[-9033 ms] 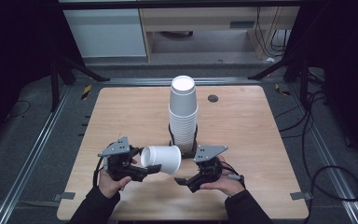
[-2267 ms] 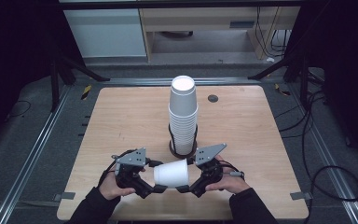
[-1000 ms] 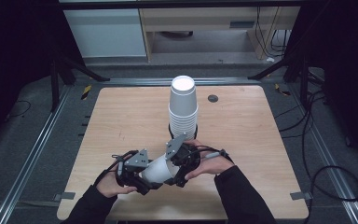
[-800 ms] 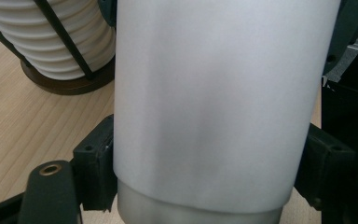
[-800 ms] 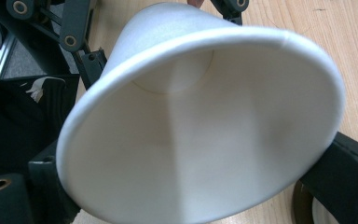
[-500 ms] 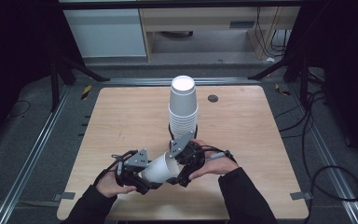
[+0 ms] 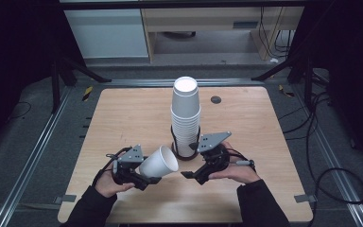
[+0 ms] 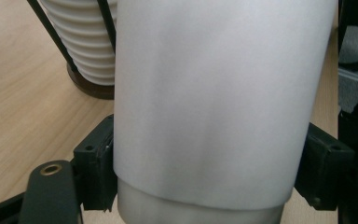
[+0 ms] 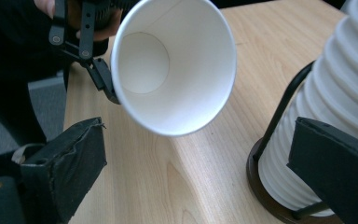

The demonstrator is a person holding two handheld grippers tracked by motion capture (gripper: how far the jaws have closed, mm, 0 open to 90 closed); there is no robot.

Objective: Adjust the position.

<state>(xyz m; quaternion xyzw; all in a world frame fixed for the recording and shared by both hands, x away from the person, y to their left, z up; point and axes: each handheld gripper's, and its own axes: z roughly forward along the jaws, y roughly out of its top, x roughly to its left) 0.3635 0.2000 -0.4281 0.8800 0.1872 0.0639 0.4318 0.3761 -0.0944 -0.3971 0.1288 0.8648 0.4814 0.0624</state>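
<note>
The left claw (image 7: 144, 178) grips an empty paper cup (image 7: 159, 162) beside the cup stack (image 7: 185, 118); the right claw (image 7: 188, 175) gapes, holding nothing.

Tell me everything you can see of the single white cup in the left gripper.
The cup is plain white, paper by its look, tapered, with a rolled rim and an empty, clean inside. It lies tilted on its side above the table, mouth toward the right gripper, which stands apart from it. The left gripper clamps its wall near the base, one black jaw on each side. It touches nothing else.
</note>
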